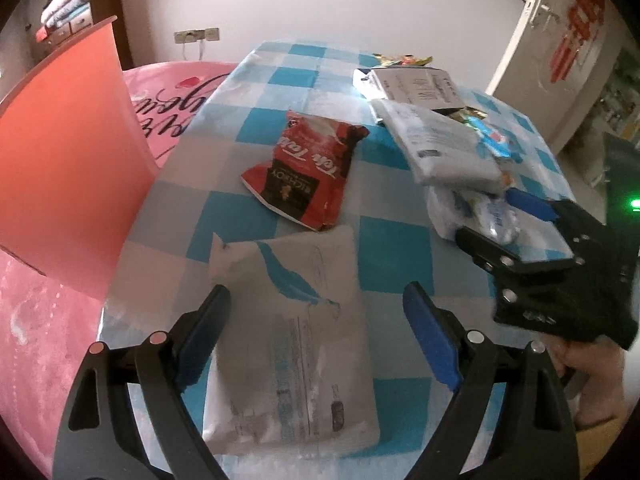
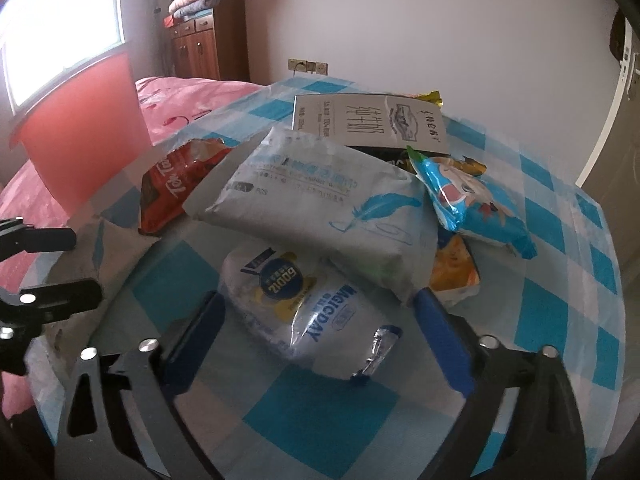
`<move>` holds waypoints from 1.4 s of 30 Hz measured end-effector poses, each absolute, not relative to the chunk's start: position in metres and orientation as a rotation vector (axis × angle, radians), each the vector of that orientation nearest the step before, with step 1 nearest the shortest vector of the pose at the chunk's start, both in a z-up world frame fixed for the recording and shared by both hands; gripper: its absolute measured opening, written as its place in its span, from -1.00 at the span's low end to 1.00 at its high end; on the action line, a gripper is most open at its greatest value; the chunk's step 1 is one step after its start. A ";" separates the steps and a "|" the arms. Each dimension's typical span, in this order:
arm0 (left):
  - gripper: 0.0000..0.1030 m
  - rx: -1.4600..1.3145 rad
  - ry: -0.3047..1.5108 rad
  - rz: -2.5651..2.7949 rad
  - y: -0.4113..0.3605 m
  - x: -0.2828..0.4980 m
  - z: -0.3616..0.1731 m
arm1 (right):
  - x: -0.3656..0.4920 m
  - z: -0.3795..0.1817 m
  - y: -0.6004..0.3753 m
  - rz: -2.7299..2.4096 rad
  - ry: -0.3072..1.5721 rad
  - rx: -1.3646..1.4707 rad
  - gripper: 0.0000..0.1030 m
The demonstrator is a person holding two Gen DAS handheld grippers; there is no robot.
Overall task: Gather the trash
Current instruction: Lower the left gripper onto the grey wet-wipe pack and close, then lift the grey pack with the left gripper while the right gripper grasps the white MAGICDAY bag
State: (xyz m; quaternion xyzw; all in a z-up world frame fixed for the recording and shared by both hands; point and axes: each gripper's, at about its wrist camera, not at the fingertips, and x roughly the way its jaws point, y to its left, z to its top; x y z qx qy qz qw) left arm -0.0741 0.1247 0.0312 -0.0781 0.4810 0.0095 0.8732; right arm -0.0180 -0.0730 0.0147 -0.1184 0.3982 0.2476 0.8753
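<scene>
Wrapper (image 2: 312, 312) between hand-held gripper (image 2: 316, 336) jaws

Trash on the checked tabletop (image 2: 560, 240): about eight pieces, counted by kind.

Two grey feather-print packs: one (image 1: 288, 340) at 6 o'clock in the left wrist view, one (image 2: 320, 204) mid-table. One red snack bag (image 1: 308, 168); one white box with black lettering (image 2: 368, 122) at 12 o'clock; one clear-and-white pouch (image 2: 304, 312); one blue cartoon bag (image 2: 476, 208) at 3 o'clock; one orange wrapper (image 2: 454, 272); perhaps one gold wrapper (image 2: 430, 98), mostly hidden. Two grippers: left (image 1: 316, 304), right (image 2: 316, 312).
</scene>
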 end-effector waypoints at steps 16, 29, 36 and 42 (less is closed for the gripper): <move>0.71 -0.204 1.054 -0.039 0.140 -0.092 0.010 | -0.028 0.015 -0.066 0.533 0.808 -0.293 0.42; 0.57 -0.032 1.010 -0.014 0.123 -0.089 0.006 | -0.040 0.022 -0.089 0.532 0.839 -0.165 -0.10; 0.45 -0.050 0.983 -0.039 0.127 -0.093 0.006 | -0.038 0.018 -0.074 0.550 0.864 -0.208 0.46; 0.37 -0.066 0.967 -0.062 0.130 -0.097 0.007 | -0.035 0.011 -0.056 0.506 0.874 -0.304 0.36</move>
